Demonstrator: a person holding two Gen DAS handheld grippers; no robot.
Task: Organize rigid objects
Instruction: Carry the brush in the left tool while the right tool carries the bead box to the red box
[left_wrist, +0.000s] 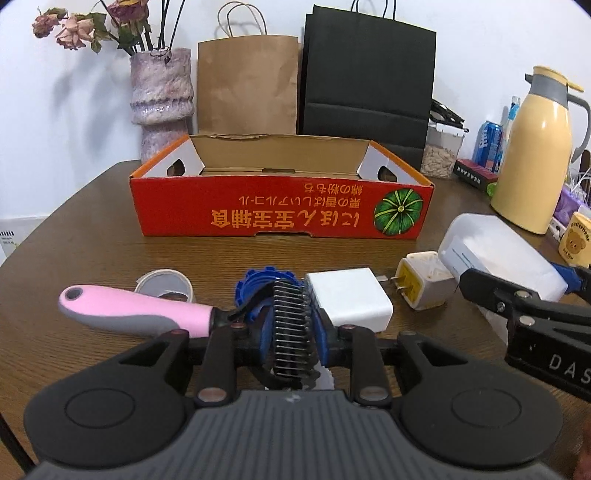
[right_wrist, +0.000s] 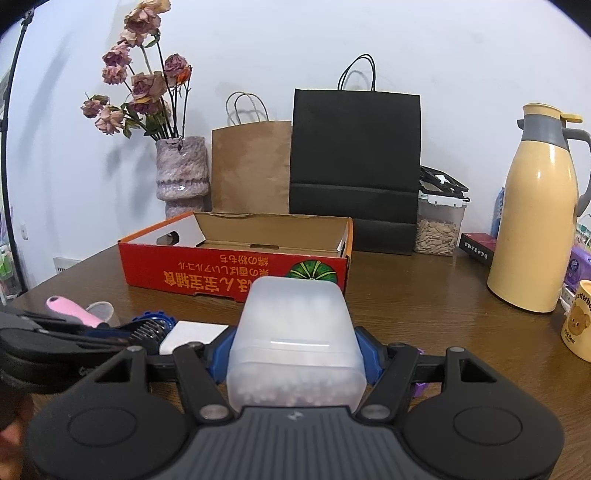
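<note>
Left gripper (left_wrist: 291, 332): clamped on pet comb (left_wrist: 291, 325), pink handle toward 9 o'clock.
Right gripper (right_wrist: 293, 354): clamped on frosted container (right_wrist: 295, 339).
Red box (left_wrist: 280, 206): 12 o'clock, open.
Table (left_wrist: 92, 240): white charger (left_wrist: 351, 295), plug adapter (left_wrist: 421, 280), tape roll (left_wrist: 166, 282).

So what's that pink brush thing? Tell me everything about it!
It's a pet comb with a smooth pink-and-grey handle that looks like plastic, with a hole at its end. The handle points left, lying about level. Its head has rows of thin metal teeth, and the left gripper is closed on that head between blue pads. A roll of tape lies just behind the handle; a white charger block sits right of the head.
</note>
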